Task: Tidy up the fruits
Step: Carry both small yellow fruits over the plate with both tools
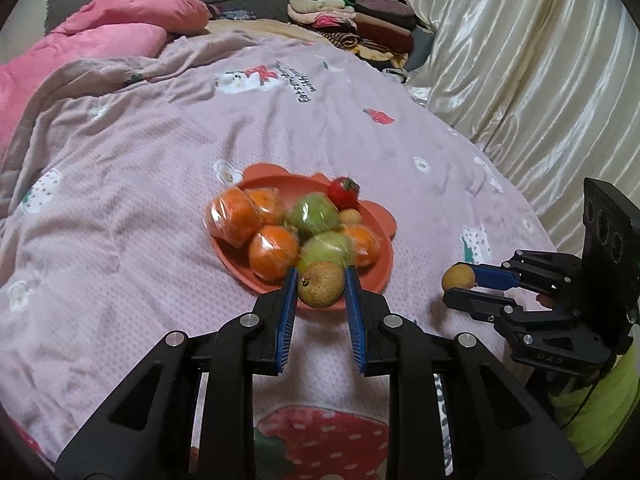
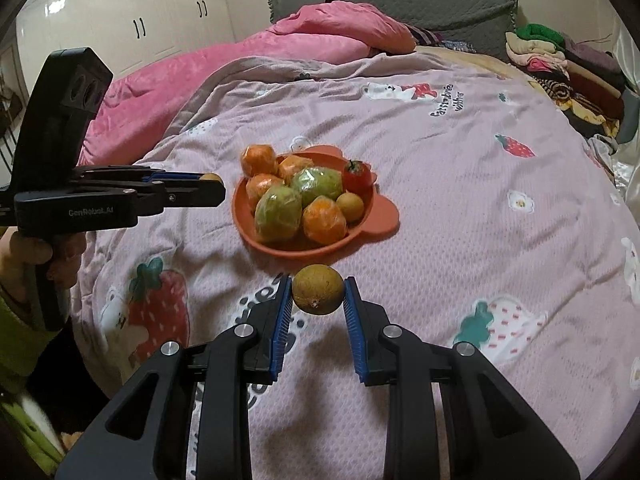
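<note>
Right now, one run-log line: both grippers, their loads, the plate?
left gripper: shut on small brown round fruit | right gripper: shut on small yellow-brown round fruit | orange bear-eared plate: wrapped fruit, on bedspread

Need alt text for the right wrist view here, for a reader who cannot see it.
The right gripper pinches a small round brown fruit above a pink printed bedspread. Beyond it sits an orange plate of wrapped oranges, green fruits and a tomato; at left, the left gripper holds a similar fruit.

Four wrapped oranges (image 2: 324, 220), two wrapped green fruits (image 2: 279, 213), one tomato (image 2: 356, 178), three small brown fruits (image 2: 318, 289), one plate (image 2: 384, 216).
</note>
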`<action>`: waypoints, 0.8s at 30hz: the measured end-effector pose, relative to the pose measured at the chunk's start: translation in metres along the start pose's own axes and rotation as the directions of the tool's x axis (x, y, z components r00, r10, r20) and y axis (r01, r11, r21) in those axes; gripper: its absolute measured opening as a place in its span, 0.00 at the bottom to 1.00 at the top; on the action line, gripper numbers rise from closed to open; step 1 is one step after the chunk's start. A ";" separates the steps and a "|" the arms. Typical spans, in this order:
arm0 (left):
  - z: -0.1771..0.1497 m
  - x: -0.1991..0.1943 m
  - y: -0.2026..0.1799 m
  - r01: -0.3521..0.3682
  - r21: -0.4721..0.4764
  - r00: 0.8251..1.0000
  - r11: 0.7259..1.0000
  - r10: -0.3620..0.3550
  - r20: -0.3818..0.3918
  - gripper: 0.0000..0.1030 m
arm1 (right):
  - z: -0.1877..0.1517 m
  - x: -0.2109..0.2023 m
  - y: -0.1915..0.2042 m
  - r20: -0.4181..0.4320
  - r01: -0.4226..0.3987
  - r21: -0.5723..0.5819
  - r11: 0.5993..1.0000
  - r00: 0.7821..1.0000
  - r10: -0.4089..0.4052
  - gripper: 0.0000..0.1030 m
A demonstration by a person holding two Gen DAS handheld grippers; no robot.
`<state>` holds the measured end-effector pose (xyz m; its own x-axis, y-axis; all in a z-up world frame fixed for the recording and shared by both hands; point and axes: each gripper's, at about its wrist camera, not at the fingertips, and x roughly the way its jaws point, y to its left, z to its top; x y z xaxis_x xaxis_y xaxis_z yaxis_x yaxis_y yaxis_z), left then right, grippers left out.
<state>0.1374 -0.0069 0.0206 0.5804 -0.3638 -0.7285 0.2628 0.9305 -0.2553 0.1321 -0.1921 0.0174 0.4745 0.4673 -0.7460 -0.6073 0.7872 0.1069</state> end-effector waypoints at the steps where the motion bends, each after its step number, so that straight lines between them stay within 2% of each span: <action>1: 0.003 0.001 0.001 -0.006 -0.001 1.000 1.000 0.006 0.001 0.16 | 0.003 0.001 -0.001 0.002 0.001 -0.001 1.000 1.000 -0.001 0.24; 6: 0.016 0.006 0.009 -0.043 -0.002 0.999 0.999 0.043 -0.002 0.16 | 0.015 0.006 -0.005 0.011 -0.005 -0.004 1.000 1.000 0.005 0.24; 16: 0.017 0.020 0.019 -0.085 0.001 0.996 0.996 0.085 -0.019 0.16 | 0.050 0.011 -0.015 0.051 0.007 -0.014 1.000 0.999 -0.006 0.24; 24: 0.017 0.026 0.023 -0.105 0.006 0.994 0.994 0.105 -0.026 0.16 | 0.067 0.033 -0.023 0.028 0.021 -0.018 1.000 0.999 -0.021 0.24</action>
<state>0.1719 0.0049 0.0070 0.5843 -0.2630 -0.7677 0.2055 0.9631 -0.1736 0.2040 -0.1677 0.0345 0.5050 0.4619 -0.7291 -0.6085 0.7897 0.0789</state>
